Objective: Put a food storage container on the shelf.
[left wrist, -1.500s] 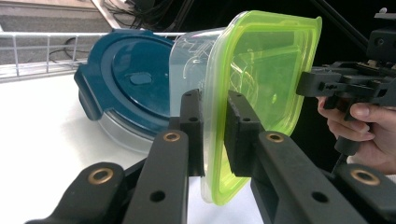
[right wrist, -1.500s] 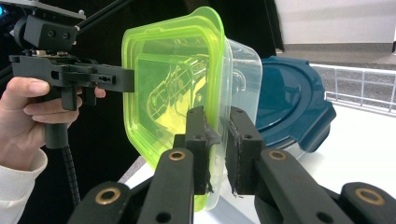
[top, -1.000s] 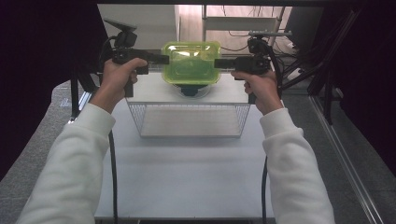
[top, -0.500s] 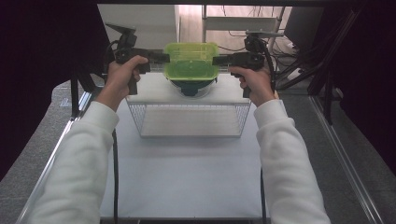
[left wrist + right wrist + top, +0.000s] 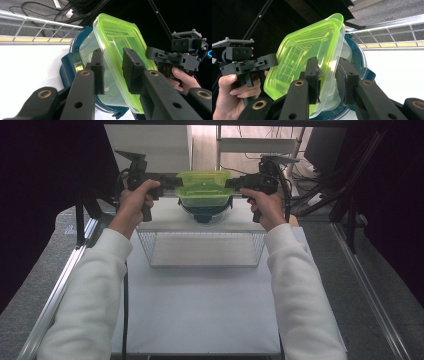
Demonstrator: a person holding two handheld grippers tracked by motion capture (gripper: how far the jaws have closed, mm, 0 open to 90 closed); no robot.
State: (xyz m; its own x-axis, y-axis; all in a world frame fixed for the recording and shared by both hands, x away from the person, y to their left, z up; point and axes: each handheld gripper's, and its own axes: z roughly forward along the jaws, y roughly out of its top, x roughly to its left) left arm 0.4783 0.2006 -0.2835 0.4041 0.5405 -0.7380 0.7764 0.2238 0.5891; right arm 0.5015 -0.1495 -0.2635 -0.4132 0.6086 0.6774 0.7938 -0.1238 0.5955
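Note:
A clear container with a lime-green lid (image 5: 204, 187) sits on top of a dark blue container (image 5: 205, 214) at the far end of the table. My left gripper (image 5: 175, 182) is at its left rim and my right gripper (image 5: 231, 182) at its right rim. In the left gripper view the lid's edge (image 5: 120, 37) runs between the jaws (image 5: 113, 67) with a gap at the pads. The right gripper view (image 5: 328, 75) shows the same at the other rim (image 5: 299, 55). Both pairs of jaws have just been opening and stand open around the rim.
A wire mesh basket (image 5: 145, 245) stands just in front of the containers on the white tabletop (image 5: 200, 310). Metal rails run along both table sides, and a frame with cables stands behind the table.
Both hands have carried the green-lidded container slightly down and away from me, so it sits closer on the dark blue container.

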